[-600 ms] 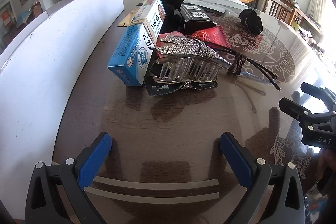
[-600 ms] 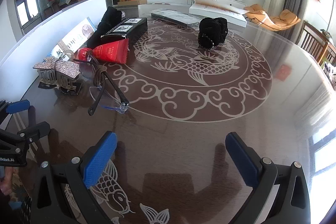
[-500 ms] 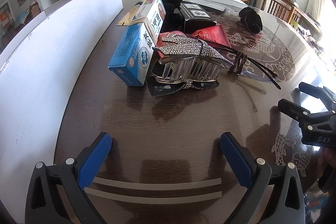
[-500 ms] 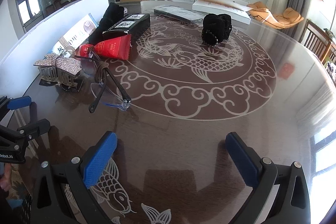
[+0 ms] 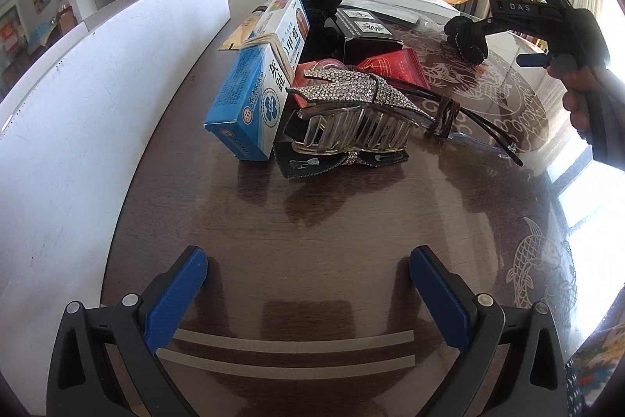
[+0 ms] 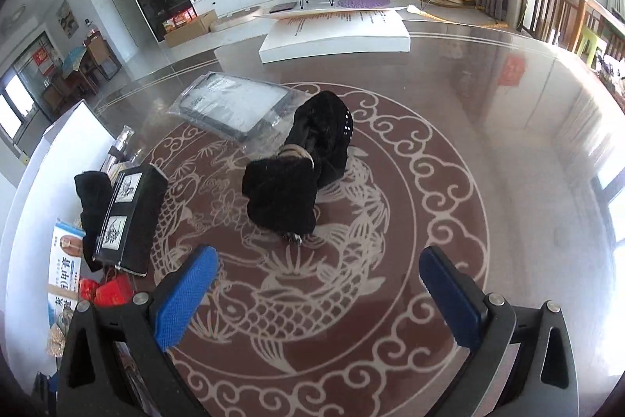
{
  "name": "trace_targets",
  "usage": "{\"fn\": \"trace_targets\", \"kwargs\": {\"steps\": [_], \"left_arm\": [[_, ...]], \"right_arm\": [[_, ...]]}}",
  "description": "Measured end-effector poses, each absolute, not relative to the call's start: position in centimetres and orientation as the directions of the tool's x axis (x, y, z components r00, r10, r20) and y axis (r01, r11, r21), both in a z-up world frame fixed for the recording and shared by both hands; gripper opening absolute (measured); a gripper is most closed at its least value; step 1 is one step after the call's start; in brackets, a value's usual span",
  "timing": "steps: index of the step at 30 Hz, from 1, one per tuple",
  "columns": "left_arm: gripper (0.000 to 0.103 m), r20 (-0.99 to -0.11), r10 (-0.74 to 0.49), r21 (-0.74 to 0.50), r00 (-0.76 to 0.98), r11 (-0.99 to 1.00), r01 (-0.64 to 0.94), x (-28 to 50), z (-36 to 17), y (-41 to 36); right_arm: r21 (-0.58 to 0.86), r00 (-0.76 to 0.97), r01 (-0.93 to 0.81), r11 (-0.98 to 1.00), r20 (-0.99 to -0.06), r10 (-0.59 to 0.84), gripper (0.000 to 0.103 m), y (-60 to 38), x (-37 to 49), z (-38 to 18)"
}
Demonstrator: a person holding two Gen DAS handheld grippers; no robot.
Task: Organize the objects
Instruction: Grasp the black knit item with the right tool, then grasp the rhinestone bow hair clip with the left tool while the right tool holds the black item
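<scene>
My left gripper (image 5: pixel 308 272) stands open over bare dark table, short of a pile: a blue-and-white medicine box (image 5: pixel 258 92), a rhinestone hair claw (image 5: pixel 355 116), a red packet (image 5: pixel 394 69), a black box (image 5: pixel 363 34) and glasses (image 5: pixel 484 131). My right gripper (image 6: pixel 318 280) is open and empty, just short of a black fuzzy bundle (image 6: pixel 300 174) lying on the fish pattern. In the left wrist view the right tool (image 5: pixel 554 26), held by a hand, hangs above that black bundle (image 5: pixel 466 38).
A white board (image 5: pixel 90 96) walls the table's left side. A plastic-wrapped flat pack (image 6: pixel 234 104) and a white flat box (image 6: pixel 336 34) lie beyond the bundle. The black box (image 6: pixel 129 217) and a black cloth (image 6: pixel 91 194) sit at the right view's left edge.
My right gripper has travelled far forward over the table, from near the front edge to the black bundle. The left gripper has hardly moved.
</scene>
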State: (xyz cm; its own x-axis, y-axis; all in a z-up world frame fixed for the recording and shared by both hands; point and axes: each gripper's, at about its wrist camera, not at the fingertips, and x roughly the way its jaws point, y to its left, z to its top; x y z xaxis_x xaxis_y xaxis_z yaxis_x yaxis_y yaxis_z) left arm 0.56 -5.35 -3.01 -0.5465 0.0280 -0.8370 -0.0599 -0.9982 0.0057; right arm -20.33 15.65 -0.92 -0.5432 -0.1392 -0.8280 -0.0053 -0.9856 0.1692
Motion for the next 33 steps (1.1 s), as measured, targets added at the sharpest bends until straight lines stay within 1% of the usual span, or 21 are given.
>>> {"fn": "trace_targets", "kwargs": {"steps": [3,4,5,6,7,8,10,13,15,18,21,24,26,27,30,31,32,33], "left_arm": [[0.103,-0.833,0.029,0.005,-0.553,-0.998,-0.060,0.9,-3.0,-5.4],[0.103,-0.830,0.031,0.005,-0.556,-0.998,-0.064,1.0,-3.0,-5.4],[0.103,-0.828,0.035,0.005,-0.560,-0.998,-0.069,1.1,-3.0,-5.5],[0.103,-0.825,0.039,0.005,-0.564,-0.997,-0.076,1.3,-3.0,-5.5],[0.103,-0.822,0.043,0.004,-0.568,-0.997,-0.083,1.4,-3.1,-5.5],[0.103,-0.819,0.048,0.005,-0.572,-0.996,-0.089,1.5,-3.1,-5.5],[0.103,-0.812,0.054,0.004,-0.581,-0.995,-0.098,1.7,-3.1,-5.6],[0.103,-0.798,0.059,0.004,-0.600,-0.995,-0.103,1.9,-3.1,-5.6],[0.103,-0.791,0.062,0.004,-0.608,-0.994,-0.106,2.0,-3.1,-5.6],[0.103,-0.790,0.063,0.003,-0.609,-0.994,-0.107,2.1,-3.1,-5.7],[0.103,-0.797,0.067,0.002,-0.600,-0.994,-0.113,2.0,-3.1,-5.8],[0.103,-0.822,0.066,0.000,-0.565,-0.993,-0.116,1.7,-2.9,-5.9],[0.103,-0.819,0.088,-0.025,-0.567,-0.993,-0.118,1.9,-2.3,-6.0],[0.103,-0.805,0.102,-0.042,-0.584,-0.992,-0.115,2.1,-1.6,-6.1],[0.103,-0.744,0.138,-0.080,-0.654,-0.990,-0.118,1.9,1.4,-6.1],[0.103,-0.719,0.143,-0.077,-0.680,-0.989,-0.126,1.6,2.4,-5.8],[0.103,-0.694,0.141,-0.060,-0.706,-0.989,-0.138,0.9,3.5,-5.3],[0.103,-0.672,0.140,-0.037,-0.727,-0.987,-0.156,0.1,4.2,-4.7]], "right_arm": [[0.168,-0.513,-0.009,-0.986,-0.847,-0.140,0.101,14.6,-24.5,-0.9],[0.148,-0.500,-0.002,-0.989,-0.857,-0.127,0.093,13.8,-25.4,-1.2],[0.121,-0.489,0.007,-0.993,-0.866,-0.109,0.088,13.3,-26.1,-1.6],[0.089,-0.480,0.019,-0.996,-0.873,-0.087,0.072,12.8,-26.8,-2.2],[0.053,-0.480,0.028,-0.998,-0.875,-0.060,0.051,12.5,-26.9,-2.6],[0.023,-0.498,0.035,-0.999,-0.866,-0.037,0.043,12.2,-26.7,-2.8],[-0.010,-0.558,0.060,-0.998,-0.829,-0.025,0.034,11.8,-25.2,-2.7],[-0.053,-0.580,0.158,-0.986,-0.813,-0.049,0.033,10.7,-22.1,-2.9],[-0.053,-0.570,0.253,-0.966,-0.815,-0.105,0.033,9.8,-18.9,-2.9],[-0.035,-0.550,0.353,-0.935,-0.816,-0.177,0.033,9.0,-12.8,-2.9],[-0.013,-0.547,0.392,-0.920,-0.807,-0.222,0.034,9.5,-7.2,-3.3],[-0.022,-0.580,0.374,-0.927,-0.786,-0.215,0.035,10.3,-4.1,-3.6],[-0.009,-0.595,0.343,-0.939,-0.776,-0.209,0.042,11.0,-3.2,-3.9],[-0.002,-0.594,0.324,-0.946,-0.778,-0.202,0.049,11.5,-3.1,-4.1],[0.055,-0.603,0.284,-0.957,-0.766,-0.223,0.061,12.3,-2.8,-4.1],[0.071,-0.606,0.275,-0.959,-0.761,-0.230,0.066,12.5,-2.8,-4.1],[0.073,-0.610,0.268,-0.961,-0.759,-0.228,0.066,12.4,-2.7,-4.1],[0.056,-0.613,0.266,-0.962,-0.761,-0.214,0.070,12.1,-2.7,-4.1]]}}
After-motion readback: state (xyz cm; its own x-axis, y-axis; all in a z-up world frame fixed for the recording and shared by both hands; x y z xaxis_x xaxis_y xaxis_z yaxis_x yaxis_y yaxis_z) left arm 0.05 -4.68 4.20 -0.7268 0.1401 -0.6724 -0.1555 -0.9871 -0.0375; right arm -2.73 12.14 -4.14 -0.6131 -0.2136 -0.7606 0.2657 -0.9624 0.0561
